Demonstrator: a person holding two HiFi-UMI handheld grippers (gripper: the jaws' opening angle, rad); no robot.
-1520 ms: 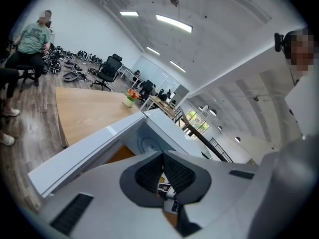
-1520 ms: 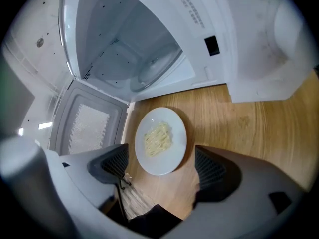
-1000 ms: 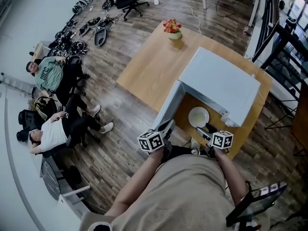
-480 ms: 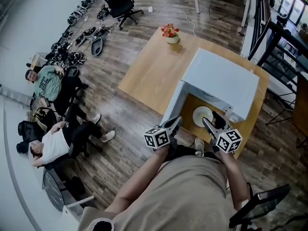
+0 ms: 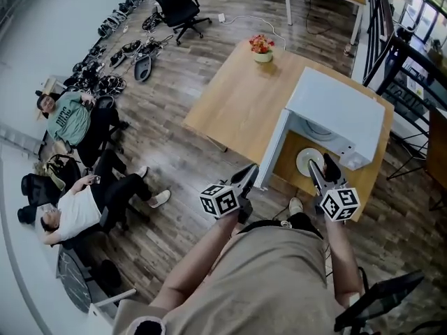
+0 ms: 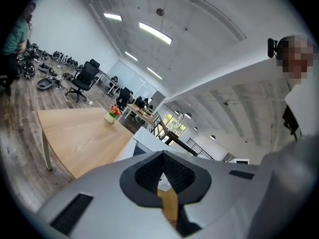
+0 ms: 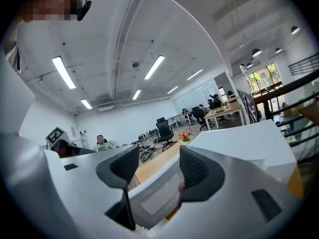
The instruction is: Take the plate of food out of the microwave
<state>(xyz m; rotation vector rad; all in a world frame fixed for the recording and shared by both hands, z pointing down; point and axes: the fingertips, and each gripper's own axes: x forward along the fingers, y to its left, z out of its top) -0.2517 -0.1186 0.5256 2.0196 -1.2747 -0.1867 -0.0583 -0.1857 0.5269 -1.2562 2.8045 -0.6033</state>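
A plain white round plate (image 5: 307,160) lies on the wooden table (image 5: 230,103), lower right of the frame, before the open microwave (image 5: 339,110). The right gripper (image 5: 323,169), earlier below the plate, now overlaps its right edge. Its jaws have just narrowed but remain apart, clamping nothing. The left gripper (image 5: 247,176) is pinched together, empty.

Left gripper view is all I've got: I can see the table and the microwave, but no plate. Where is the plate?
Observer: In the head view the plate lies on the table, just in front of the microwave, beside its open door.
Operator: Is the other gripper holding it?
Observer: No. The right gripper has its fingers apart and grips nothing, though they have just been closing.
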